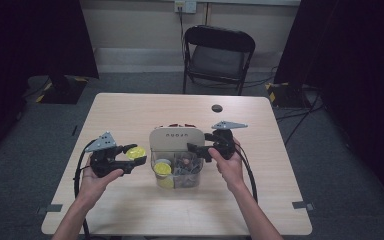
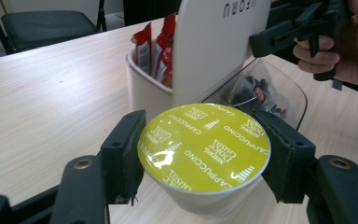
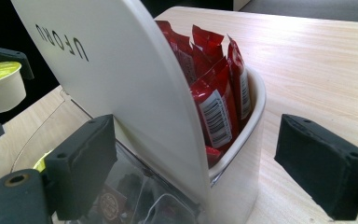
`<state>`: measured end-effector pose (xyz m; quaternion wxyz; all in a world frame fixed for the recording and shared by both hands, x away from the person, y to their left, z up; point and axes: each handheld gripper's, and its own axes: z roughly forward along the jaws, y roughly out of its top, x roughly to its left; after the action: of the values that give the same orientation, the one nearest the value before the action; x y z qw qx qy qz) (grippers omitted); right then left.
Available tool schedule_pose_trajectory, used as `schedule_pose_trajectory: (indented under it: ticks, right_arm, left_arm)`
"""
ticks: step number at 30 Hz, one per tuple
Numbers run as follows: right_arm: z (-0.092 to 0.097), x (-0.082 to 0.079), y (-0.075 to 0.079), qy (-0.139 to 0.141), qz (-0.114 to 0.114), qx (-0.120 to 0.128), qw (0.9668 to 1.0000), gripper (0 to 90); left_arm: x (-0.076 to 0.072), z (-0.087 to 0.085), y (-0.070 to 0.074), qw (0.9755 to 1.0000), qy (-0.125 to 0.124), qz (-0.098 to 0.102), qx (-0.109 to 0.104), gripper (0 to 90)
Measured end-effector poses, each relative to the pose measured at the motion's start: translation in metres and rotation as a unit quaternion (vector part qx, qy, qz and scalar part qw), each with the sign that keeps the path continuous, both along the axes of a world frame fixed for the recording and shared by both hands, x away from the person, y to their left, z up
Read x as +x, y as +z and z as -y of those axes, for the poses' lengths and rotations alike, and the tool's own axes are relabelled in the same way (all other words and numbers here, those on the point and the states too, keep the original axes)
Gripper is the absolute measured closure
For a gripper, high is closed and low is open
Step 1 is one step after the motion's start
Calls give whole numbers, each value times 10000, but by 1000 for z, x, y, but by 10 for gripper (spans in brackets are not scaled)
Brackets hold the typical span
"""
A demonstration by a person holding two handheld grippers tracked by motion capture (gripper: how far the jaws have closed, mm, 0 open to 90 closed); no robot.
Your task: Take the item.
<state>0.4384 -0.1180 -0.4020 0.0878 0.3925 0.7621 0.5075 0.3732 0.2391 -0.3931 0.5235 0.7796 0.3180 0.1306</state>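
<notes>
Step in hand: the left tool [image 1: 130, 159] is carrying a yellow-lidded coffee capsule [image 2: 204, 145] just left of the organiser [image 1: 176, 141], above the tabletop [image 1: 130, 112]; it looks like the capsule is either going into or coming out of the clear front bin [image 1: 192, 181], and I cannot tell which.
Left tool: its pads are clamping the capsule by the rim on both sides, lid facing up.
Right tool: the right tool [image 1: 196, 148] is sitting at the organiser's right side with its jaws standing apart; one pad [image 3: 85, 161] is lying by the white curved divider [image 3: 121, 79] and the other [image 3: 324, 161] is hanging free over the tabletop, so nothing is being gripped.
Capsule's place: held in the air, apart from the organiser, near its left wall.
Other contents: more yellow capsules [image 1: 162, 170] are lying in the clear bin; red sachets [image 3: 216, 88] are standing in the white rear compartment.
Next move, as a judgement: if the capsule is being stowed, the left tool needs to travel over the clear bin's rim and lower before letting go, while the right tool is steadying the organiser.
Hard to make out: the dark items in the clear bin are too small to name; the capsule's base is cut off at the bottom of the left gripper view.
</notes>
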Motion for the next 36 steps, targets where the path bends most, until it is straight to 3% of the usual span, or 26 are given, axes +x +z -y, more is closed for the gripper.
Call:
schedule_pose_trajectory:
  ticks: [11,23,31,36]
  right_arm:
    - [0,0,0,-4,-3,1,10000,117]
    - [0,0,0,1,-3,-3,10000,117]
    - [0,0,0,-4,-9,-5,10000,115]
    - [0,0,0,2,-19,-17,10000,116]
  left_arm:
    - [3,-19,-8,9996,274,-73,65,380]
    - [14,-40,-23,9979,534,-242,292,380]
    - [27,-48,-38,9945,720,-414,641,380]
    - [33,-53,-49,9930,813,-546,666,380]
